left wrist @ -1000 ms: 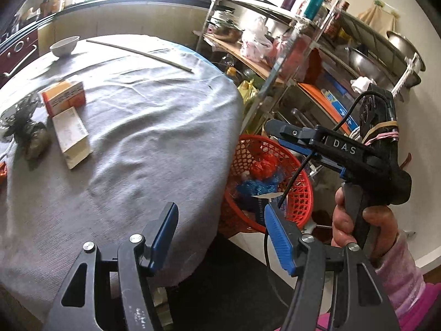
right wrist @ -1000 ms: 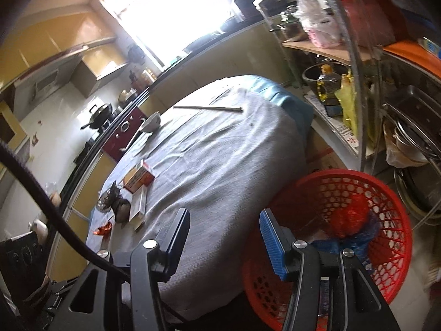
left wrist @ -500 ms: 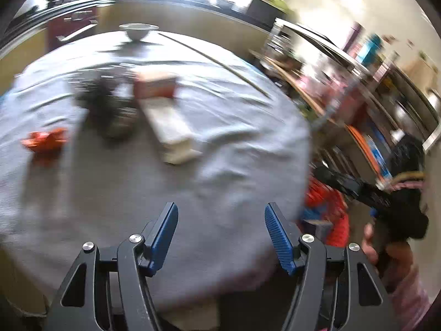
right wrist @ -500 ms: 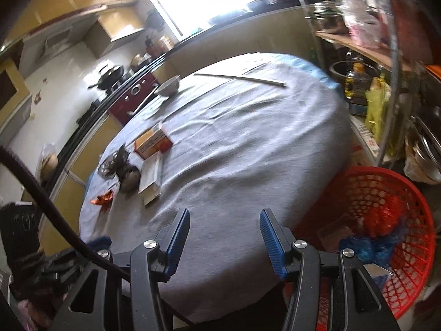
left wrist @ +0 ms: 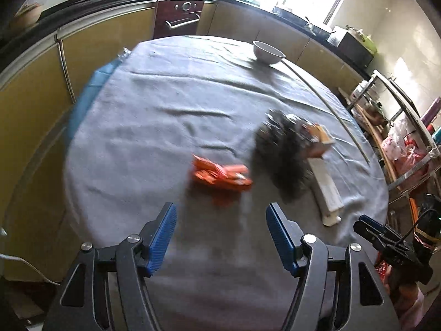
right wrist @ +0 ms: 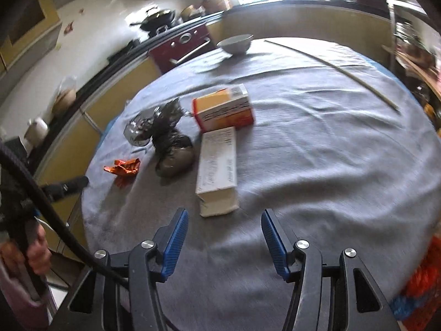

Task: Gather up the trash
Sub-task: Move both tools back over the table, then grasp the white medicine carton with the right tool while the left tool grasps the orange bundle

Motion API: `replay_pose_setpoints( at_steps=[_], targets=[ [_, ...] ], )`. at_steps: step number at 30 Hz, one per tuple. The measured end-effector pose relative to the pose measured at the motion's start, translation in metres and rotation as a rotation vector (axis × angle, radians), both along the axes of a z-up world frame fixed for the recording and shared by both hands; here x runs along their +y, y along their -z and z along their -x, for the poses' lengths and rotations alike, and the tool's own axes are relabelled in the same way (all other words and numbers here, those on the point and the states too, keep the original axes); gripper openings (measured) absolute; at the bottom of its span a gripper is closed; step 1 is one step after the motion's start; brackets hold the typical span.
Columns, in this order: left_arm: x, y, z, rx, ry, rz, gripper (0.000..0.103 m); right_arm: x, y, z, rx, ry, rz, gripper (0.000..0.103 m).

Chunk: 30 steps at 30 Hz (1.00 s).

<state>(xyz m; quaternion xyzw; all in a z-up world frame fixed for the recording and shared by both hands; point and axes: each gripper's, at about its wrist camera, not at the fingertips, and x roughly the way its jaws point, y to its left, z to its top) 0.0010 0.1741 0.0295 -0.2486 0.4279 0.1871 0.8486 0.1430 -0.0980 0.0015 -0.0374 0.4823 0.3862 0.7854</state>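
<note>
Trash lies on a round table under a grey cloth. A crumpled orange wrapper sits just beyond my left gripper, whose jaws are opening with nothing between them. Right of it are a black crumpled bag, an orange box and a long white box. My right gripper hovers near the white box, its jaws opening and empty. Beyond lie the orange box, black bag and wrapper. The red basket shows at the lower right edge.
A white bowl and a long thin stick lie at the table's far side. Yellow cabinets and a dark red oven ring the table. A metal shelf rack stands at the right. The other gripper is held by a hand.
Both views have swung left, away from the red basket and onto the table top. The trash now lies right ahead of both grippers, whose jaws stand a little wider.
</note>
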Motion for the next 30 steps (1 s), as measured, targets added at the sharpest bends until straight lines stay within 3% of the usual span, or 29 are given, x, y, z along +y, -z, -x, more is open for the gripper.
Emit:
replay_pose_setpoints(
  at_steps=[4,13,20,23,30],
  targets=[
    [0.017,-0.006,-0.012,0.055,0.057,-0.057,0.072,0.026,0.005,-0.004,-0.033,-0.039,0.045,0.063],
    [0.023,-0.003,-0.058,0.211,0.336,-0.164,0.073,0.063,0.016,-0.024,-0.068,-0.068,0.153,0.065],
    [0.017,-0.006,-0.070,0.212,0.426,-0.197,0.073,0.077,0.034,-0.035,-0.064,-0.049,0.205,0.065],
    [0.015,0.001,-0.073,0.227,0.455,-0.189,0.073,0.082,0.033,-0.034,-0.094,-0.062,0.224,0.047],
    [0.010,0.004,-0.072,0.219,0.523,-0.204,0.073,0.071,0.031,-0.027,-0.102,-0.060,0.219,0.047]
  ],
)
